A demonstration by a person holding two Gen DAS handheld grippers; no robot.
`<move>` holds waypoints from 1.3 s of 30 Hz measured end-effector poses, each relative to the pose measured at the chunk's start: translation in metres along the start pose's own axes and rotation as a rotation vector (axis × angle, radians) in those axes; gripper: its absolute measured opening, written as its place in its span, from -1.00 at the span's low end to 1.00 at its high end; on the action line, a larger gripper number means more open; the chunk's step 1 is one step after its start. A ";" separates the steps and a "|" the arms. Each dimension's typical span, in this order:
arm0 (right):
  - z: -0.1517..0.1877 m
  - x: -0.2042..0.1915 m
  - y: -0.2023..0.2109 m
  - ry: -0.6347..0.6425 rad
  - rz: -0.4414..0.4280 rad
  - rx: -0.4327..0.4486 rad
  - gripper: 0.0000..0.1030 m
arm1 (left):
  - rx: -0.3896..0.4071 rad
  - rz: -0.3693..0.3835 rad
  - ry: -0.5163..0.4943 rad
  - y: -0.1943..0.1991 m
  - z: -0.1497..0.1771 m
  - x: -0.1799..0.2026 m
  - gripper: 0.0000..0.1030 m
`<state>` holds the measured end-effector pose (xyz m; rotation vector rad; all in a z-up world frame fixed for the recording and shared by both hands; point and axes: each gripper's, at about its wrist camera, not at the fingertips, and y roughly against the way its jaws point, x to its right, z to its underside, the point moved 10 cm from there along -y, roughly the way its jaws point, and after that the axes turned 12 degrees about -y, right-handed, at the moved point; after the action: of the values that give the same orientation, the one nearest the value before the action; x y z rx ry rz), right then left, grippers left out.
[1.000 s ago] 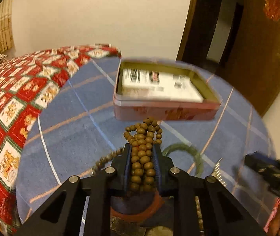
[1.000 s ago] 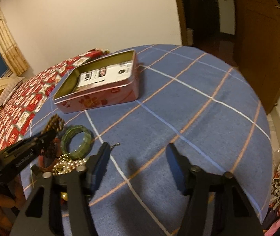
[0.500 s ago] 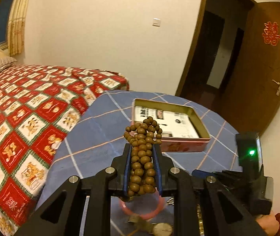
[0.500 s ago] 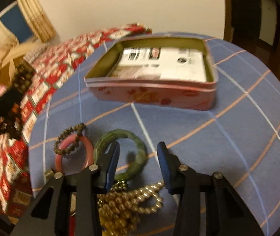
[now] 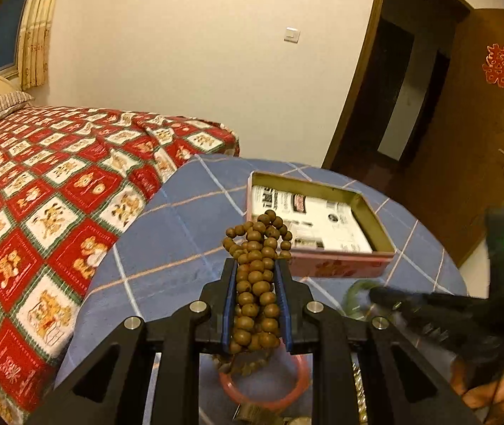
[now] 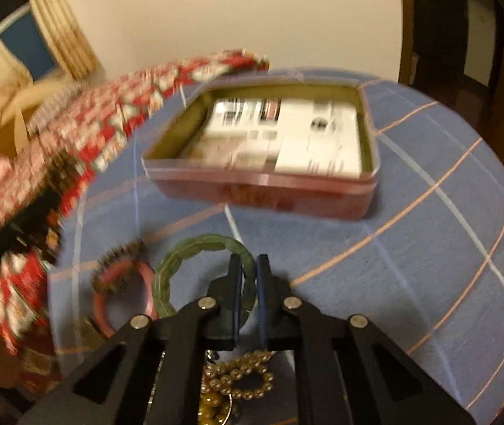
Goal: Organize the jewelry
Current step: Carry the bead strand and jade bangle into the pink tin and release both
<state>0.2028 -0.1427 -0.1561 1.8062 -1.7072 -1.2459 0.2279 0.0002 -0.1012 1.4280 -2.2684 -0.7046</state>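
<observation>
My left gripper (image 5: 256, 265) is shut on a string of brown wooden beads (image 5: 256, 276) and holds it above the blue round table (image 5: 166, 241), short of the open red tin (image 5: 326, 265). My right gripper (image 6: 249, 265) is shut on the rim of a green bangle (image 6: 181, 258) that lies on the table in front of the tin (image 6: 269, 191). The tin holds a white printed paper (image 6: 287, 134). A pink bangle (image 6: 120, 294) with a small dark bead bracelet (image 6: 117, 255) on it lies left of the green one.
A gold bead chain (image 6: 241, 379) lies under the right gripper. A bed with a red patterned cover (image 5: 39, 194) adjoins the table on the left. A brown door (image 5: 482, 124) and dark doorway stand behind on the right. The right gripper body (image 5: 464, 315) shows in the left wrist view.
The right gripper moved down to the green bangle and closed on its rim. The left gripper rose a little with the wooden beads still in it.
</observation>
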 end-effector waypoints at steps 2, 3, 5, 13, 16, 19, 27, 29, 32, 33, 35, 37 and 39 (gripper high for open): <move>-0.016 0.001 0.013 -0.015 -0.019 0.038 -0.79 | 0.015 0.012 -0.002 -0.005 -0.010 0.003 -0.60; -0.026 0.003 0.019 -0.026 -0.019 0.066 -0.79 | 0.019 0.014 -0.006 -0.007 -0.014 0.004 -0.60; -0.047 0.012 0.027 -0.053 -0.002 0.123 -0.79 | 0.027 0.019 -0.016 -0.016 -0.023 0.008 -0.60; -0.098 0.038 0.014 -0.124 0.058 0.204 -0.79 | 0.016 0.060 -0.042 -0.063 -0.047 0.024 -0.60; -0.110 0.040 0.000 -0.129 0.065 0.218 -0.78 | -0.001 0.083 -0.039 -0.088 -0.055 0.030 -0.60; -0.115 0.041 -0.009 -0.109 0.082 0.228 -0.78 | -0.021 0.092 -0.050 -0.107 -0.058 0.035 -0.60; -0.107 0.046 -0.033 -0.077 0.097 0.198 -0.78 | -0.104 0.091 -0.073 -0.146 -0.042 0.041 -0.60; -0.106 0.048 -0.036 -0.076 0.099 0.192 -0.78 | -0.124 0.085 -0.078 -0.151 -0.038 0.042 -0.59; -0.106 0.051 -0.039 -0.066 0.108 0.191 -0.78 | -0.129 0.056 -0.107 -0.156 -0.037 0.042 -0.59; -0.105 0.052 -0.040 -0.068 0.106 0.186 -0.78 | -0.130 0.051 -0.111 -0.157 -0.037 0.042 -0.59; -0.105 0.052 -0.041 -0.064 0.108 0.185 -0.78 | -0.128 0.050 -0.115 -0.158 -0.038 0.043 -0.59; -0.105 0.051 -0.042 -0.061 0.106 0.184 -0.78 | -0.127 0.038 -0.131 -0.159 -0.038 0.045 -0.59; -0.106 0.050 -0.043 -0.064 0.099 0.186 -0.77 | -0.126 0.028 -0.150 -0.161 -0.037 0.047 -0.59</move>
<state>0.3055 -0.2125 -0.1481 1.7748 -1.9810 -1.1497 0.3450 -0.1089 -0.1637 1.3226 -2.3049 -0.9570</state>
